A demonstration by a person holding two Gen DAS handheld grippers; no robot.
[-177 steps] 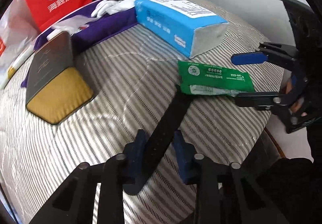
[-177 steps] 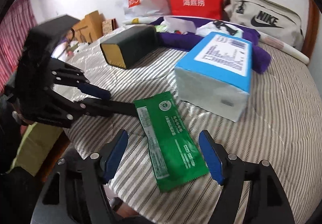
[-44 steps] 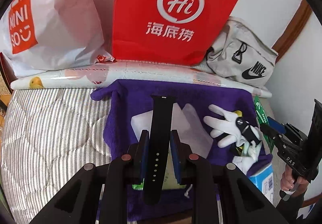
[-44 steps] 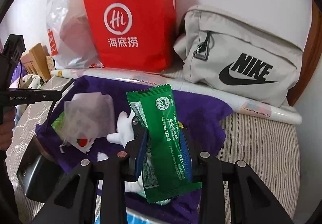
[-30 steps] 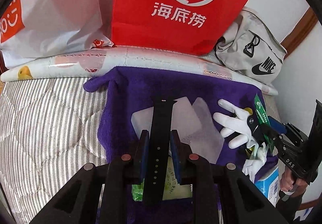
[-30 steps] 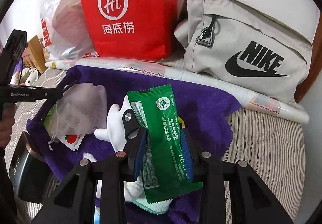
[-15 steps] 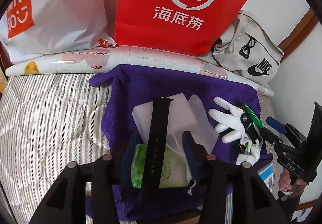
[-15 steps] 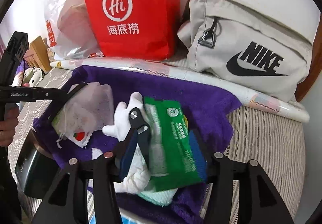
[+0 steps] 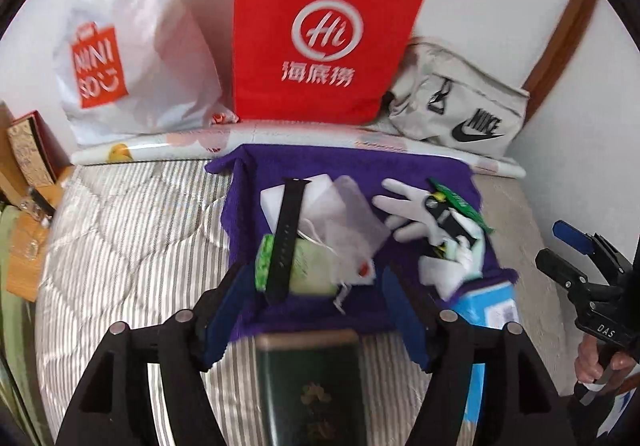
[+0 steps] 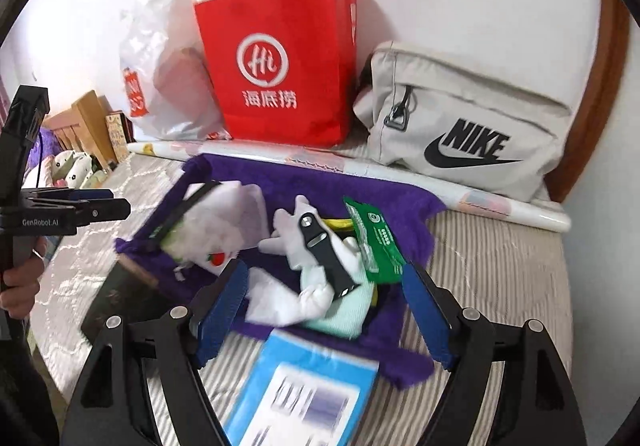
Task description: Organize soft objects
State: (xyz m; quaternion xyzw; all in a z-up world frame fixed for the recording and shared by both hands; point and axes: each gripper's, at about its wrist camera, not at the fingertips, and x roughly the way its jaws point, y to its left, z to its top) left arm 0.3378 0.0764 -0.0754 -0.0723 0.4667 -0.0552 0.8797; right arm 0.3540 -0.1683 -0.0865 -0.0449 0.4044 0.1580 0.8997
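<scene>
A purple towel point(image 9: 400, 169) point(image 10: 320, 181) lies on the striped bed and holds several soft items. A black watch strap point(image 9: 286, 234) rests on a green packet and white pouches point(image 9: 348, 221). A green sachet point(image 10: 374, 242) point(image 9: 460, 205) lies beside a white glove point(image 10: 292, 234) point(image 9: 404, 205) with a black strap piece point(image 10: 326, 258) on it. My left gripper point(image 9: 316, 310) is open and empty, pulled back from the towel. My right gripper point(image 10: 324, 318) is open and empty above the towel's near edge.
A red paper bag point(image 9: 320, 29) point(image 10: 280, 65), a white plastic bag point(image 9: 132, 57) and a grey Nike bag point(image 10: 460, 125) stand at the back wall. A blue tissue pack point(image 10: 300, 394) point(image 9: 492, 310) and a dark green box point(image 9: 312, 386) point(image 10: 120, 298) lie at the towel's near edge.
Both grippers opened and let go: the watch strap and the green sachet now lie on the towel. Both grippers have pulled back and are open wider than half a second ago.
</scene>
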